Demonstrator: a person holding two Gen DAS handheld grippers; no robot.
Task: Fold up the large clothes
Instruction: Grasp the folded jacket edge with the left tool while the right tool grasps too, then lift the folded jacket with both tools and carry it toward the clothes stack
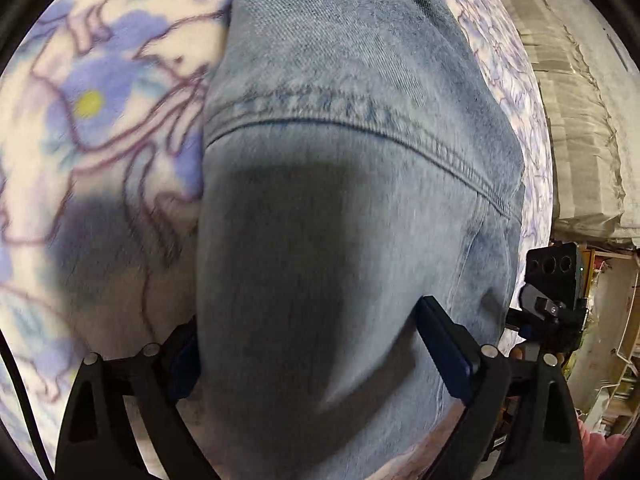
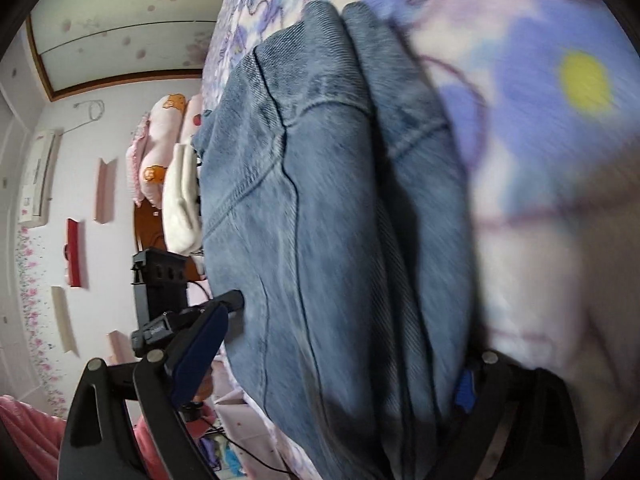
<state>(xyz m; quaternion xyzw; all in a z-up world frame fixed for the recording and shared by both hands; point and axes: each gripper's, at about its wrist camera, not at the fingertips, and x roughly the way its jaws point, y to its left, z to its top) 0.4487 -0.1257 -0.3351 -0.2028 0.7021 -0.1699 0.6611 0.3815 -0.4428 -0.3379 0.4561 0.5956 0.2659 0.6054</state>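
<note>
While the jeans [image 1: 340,200] lie on the flowered bedspread [image 1: 100,120], both the left claw [image 1: 320,344] and right claw [image 2: 340,356] straddle denim, jaws wide apart. Best to lower each evenly, then pinch every layer at the edge.

No text, label or number is legible in either view.

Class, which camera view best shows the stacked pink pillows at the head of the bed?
The right wrist view: the pink pillows lie in its left part, beyond the jeans. The left wrist view shows no pillows, only jeans on the floral bedsheet and room clutter at the right.
</note>
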